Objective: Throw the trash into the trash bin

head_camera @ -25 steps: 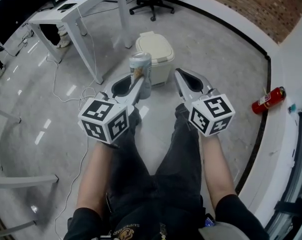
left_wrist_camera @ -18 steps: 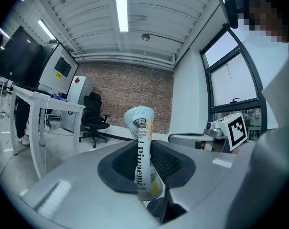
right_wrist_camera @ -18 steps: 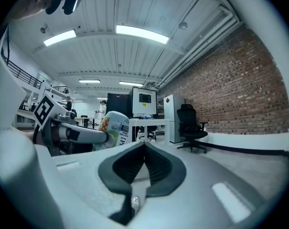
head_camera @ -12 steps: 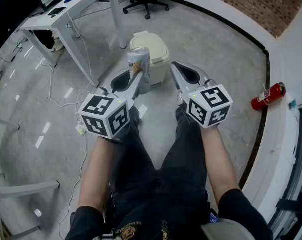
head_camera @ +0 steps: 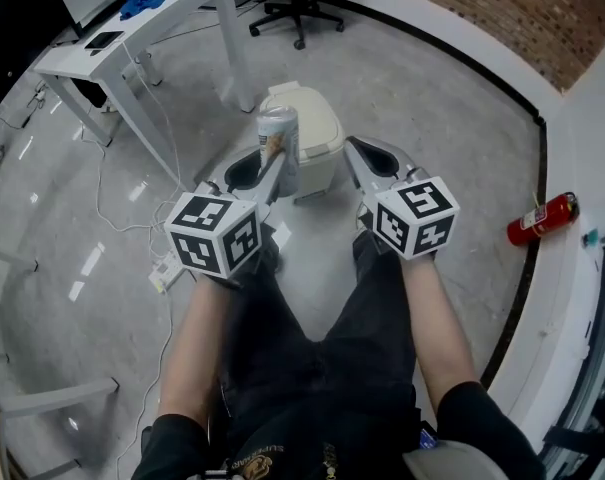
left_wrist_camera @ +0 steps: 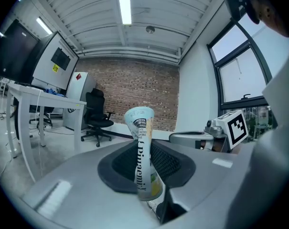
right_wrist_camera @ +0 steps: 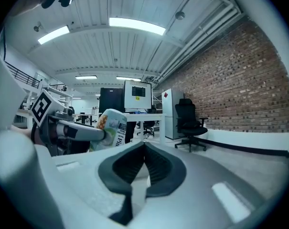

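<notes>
Cup gripped, bin ahead
We see the left gripper (head_camera: pixel 273 156) clamped on a squashed paper cup (head_camera: pixel 279 131) before the lidded trash bin (head_camera: pixel 322 126); right gripper (right_wrist_camera: pixel 144 146) clenched, empty.

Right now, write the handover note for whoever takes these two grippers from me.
Left gripper: shut on the crushed drink container, which stands upright between its jaws.
Right gripper: jaws together, nothing in them.
Trash bin: on the floor just ahead of both grippers, partly behind the held container in the head view. Its lid looks down.
Done: the trash is picked up and carried close to the bin.
Left: get the lid open, probably with the free right gripper, bring the container over the opening and release it.
</notes>
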The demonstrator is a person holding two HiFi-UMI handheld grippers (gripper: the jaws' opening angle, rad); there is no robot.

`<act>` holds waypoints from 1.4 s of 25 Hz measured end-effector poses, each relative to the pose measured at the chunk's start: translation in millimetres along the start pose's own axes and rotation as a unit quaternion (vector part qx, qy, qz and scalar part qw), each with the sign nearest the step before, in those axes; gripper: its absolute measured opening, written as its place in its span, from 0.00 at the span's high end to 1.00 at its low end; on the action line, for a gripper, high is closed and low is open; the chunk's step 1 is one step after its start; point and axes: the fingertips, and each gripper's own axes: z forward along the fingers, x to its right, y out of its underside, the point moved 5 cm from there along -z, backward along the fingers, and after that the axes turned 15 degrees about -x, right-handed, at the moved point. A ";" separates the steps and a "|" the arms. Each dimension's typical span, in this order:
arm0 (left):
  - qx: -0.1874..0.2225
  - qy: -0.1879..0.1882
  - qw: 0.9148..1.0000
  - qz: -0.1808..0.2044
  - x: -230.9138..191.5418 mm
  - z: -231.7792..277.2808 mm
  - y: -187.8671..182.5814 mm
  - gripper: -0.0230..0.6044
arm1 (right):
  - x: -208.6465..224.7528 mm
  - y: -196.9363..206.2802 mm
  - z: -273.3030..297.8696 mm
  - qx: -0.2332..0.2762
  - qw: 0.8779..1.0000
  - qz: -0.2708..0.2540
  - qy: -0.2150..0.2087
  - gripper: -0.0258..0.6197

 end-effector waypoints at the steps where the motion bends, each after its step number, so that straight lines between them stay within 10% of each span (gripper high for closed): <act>1: -0.003 -0.002 1.000 -0.001 -5.2 7.9 -2.0 0.84 | 6.9 -0.2 8.0 -0.004 1.000 0.002 -0.001 0.96; 35: -0.136 -0.009 0.990 -0.038 -120.5 209.4 55.5 0.83 | 94.3 177.0 252.1 -0.250 0.962 0.097 -0.045 0.96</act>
